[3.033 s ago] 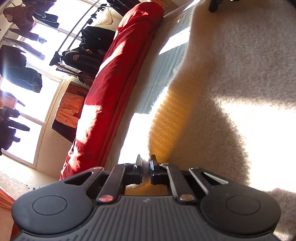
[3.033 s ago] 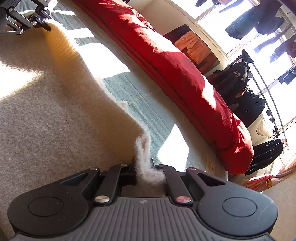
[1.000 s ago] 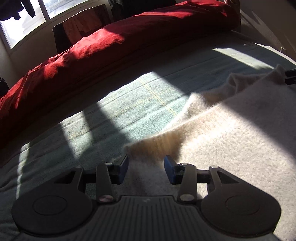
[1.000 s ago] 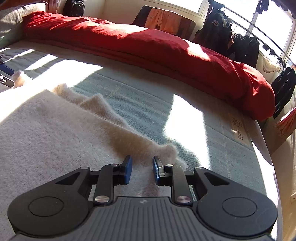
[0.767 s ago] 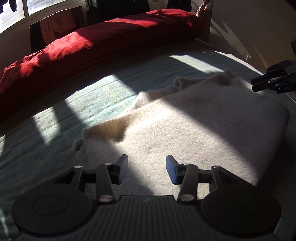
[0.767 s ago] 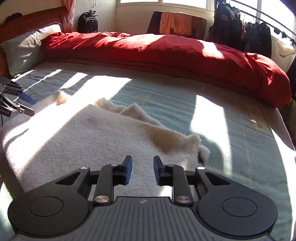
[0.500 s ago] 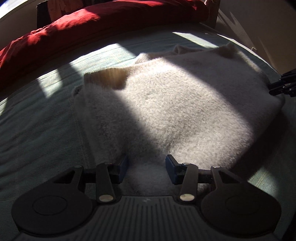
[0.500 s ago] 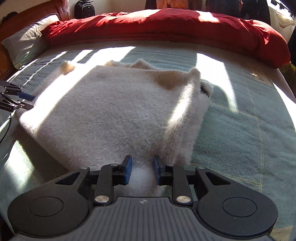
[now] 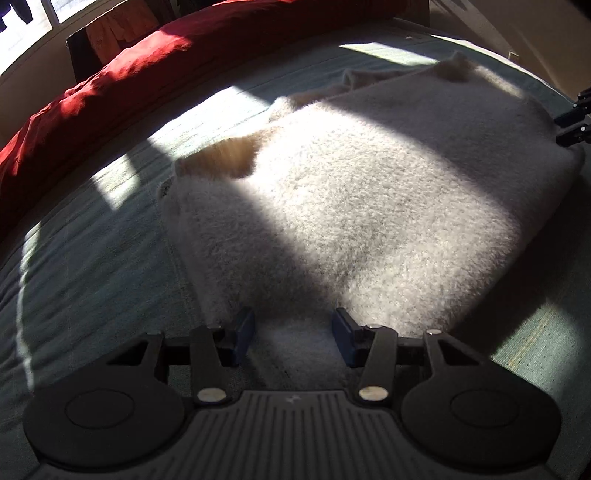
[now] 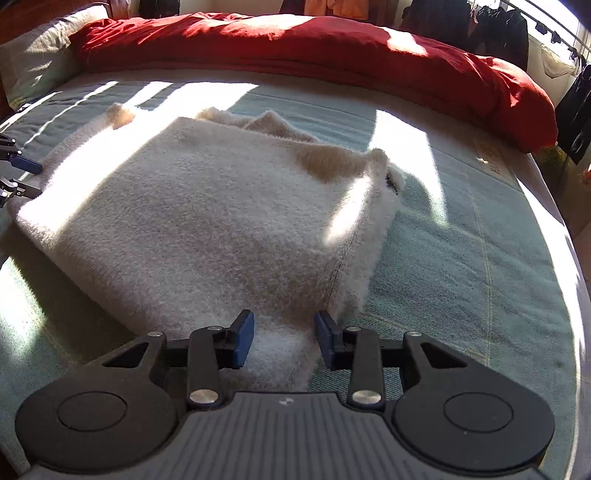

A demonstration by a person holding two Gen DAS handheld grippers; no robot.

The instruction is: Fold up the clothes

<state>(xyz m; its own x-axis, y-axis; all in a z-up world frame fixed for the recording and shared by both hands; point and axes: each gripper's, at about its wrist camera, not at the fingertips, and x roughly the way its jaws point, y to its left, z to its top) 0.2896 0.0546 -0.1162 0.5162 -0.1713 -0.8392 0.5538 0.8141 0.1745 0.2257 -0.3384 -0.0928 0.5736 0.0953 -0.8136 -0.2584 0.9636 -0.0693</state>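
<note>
Lying folded on the green bedspread (image 10: 480,258) is a fluffy cream sweater (image 10: 207,221), stretching from the centre of the right wrist view out toward nine o'clock. The right gripper (image 10: 283,338) is hovering at six o'clock over the sweater's near corner, its blue-padded jaws spread apart and gripping nothing, with cream fabric showing in the gap. In the left wrist view the left gripper (image 9: 293,336) is sitting likewise at six o'clock above the sweater (image 9: 369,206), jaws parted wide and empty, fabric lying between them. A rolled red duvet (image 10: 332,48) is running along the far side of the bed at twelve o'clock, and dark clothes (image 10: 495,29) are hanging by the window at one o'clock.
</note>
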